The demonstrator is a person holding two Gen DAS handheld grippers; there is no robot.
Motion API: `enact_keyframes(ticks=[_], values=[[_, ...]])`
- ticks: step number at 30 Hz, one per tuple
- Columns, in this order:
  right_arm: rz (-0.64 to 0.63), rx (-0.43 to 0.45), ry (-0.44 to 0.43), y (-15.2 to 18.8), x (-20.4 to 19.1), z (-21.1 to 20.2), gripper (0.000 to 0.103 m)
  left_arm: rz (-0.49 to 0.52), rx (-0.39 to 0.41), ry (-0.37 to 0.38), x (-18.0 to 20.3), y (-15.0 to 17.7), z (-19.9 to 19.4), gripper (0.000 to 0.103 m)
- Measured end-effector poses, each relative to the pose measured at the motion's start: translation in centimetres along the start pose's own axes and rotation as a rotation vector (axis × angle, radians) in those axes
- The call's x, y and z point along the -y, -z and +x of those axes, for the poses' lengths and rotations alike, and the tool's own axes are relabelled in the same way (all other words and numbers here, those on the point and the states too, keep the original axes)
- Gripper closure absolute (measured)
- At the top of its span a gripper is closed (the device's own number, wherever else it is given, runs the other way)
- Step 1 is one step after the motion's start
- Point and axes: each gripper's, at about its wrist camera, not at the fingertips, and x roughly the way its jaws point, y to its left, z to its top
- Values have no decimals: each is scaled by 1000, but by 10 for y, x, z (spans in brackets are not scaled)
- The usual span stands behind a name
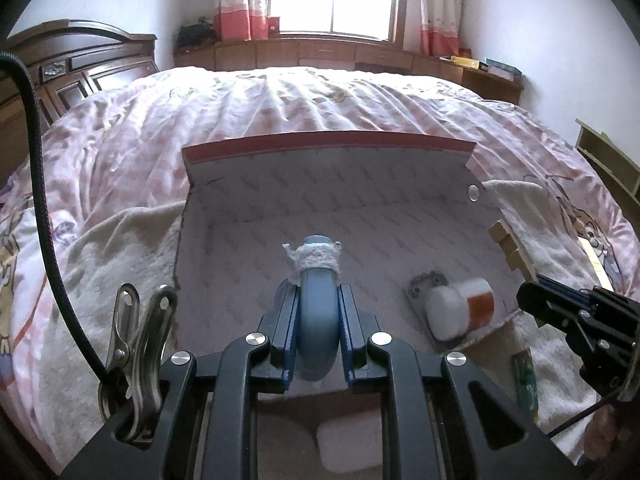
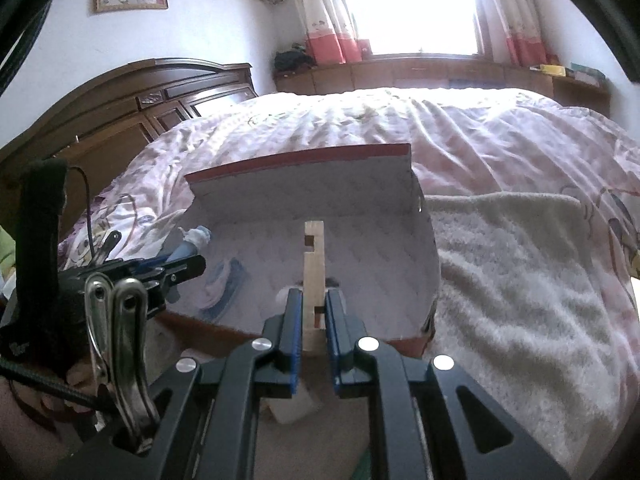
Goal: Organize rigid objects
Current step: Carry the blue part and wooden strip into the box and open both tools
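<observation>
An open cardboard box with a red rim and white lining lies on the bed; it also shows in the right wrist view. My left gripper is shut on a blue pipe elbow with a white wrapped end, held over the box. My right gripper is shut on a notched wooden block, held upright over the box; the block shows at the box's right edge in the left wrist view. A white and orange bottle lies in the box on a small grey part.
The box rests on a cream towel spread over a pink patterned quilt. A dark wooden headboard stands at the left. A window bench runs along the far wall. A green board lies by the box's right corner.
</observation>
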Motion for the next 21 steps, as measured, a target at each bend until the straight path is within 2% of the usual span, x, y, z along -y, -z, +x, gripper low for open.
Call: enact_keyframes(ticks=[10, 20, 21], values=[[9, -27, 35, -10, 11, 25, 91, -16, -46, -34, -3, -8, 32, 84], [25, -41, 60, -9, 21, 35, 91, -31, -57, -66, -5, -4, 40, 84], [28, -35, 57, -9, 21, 34, 89, -35, -60, -77, -6, -4, 41, 80]])
